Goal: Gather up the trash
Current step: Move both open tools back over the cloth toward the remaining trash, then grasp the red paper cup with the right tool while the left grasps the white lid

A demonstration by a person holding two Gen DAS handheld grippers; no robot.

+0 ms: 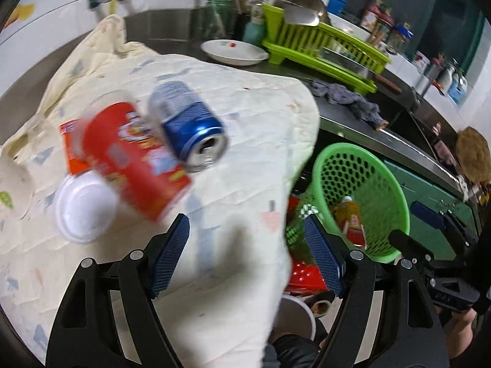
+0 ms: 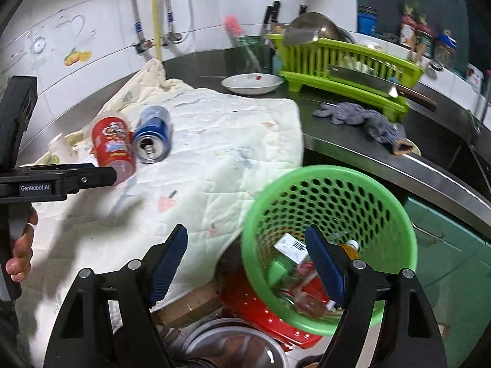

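Observation:
On the cream quilted cloth (image 1: 251, 128) lie a red crisps tube (image 1: 135, 156), a blue drinks can (image 1: 190, 125) with its open top facing me, a white lid (image 1: 86, 208) and a red-orange carton (image 1: 70, 144). My left gripper (image 1: 247, 254) hangs open above the cloth's near edge, empty, short of the cans. The green perforated basket (image 2: 307, 174) stands lower at the right with several bits of trash inside, among them a small bottle (image 1: 349, 217). Open and empty, my right gripper (image 2: 247, 260) hovers by the basket's mouth. The tube (image 2: 112, 141) and can (image 2: 152, 136) also show in the right wrist view.
On the steel counter (image 2: 353, 141) behind are a white plate (image 2: 251, 84), a lime dish rack (image 2: 346, 61), a cleaver (image 2: 383, 87) and a grey rag (image 2: 362, 119). A red perforated panel (image 2: 270, 316), a cardboard box (image 2: 190, 303) and a metal bowl (image 2: 214, 346) sit below the basket.

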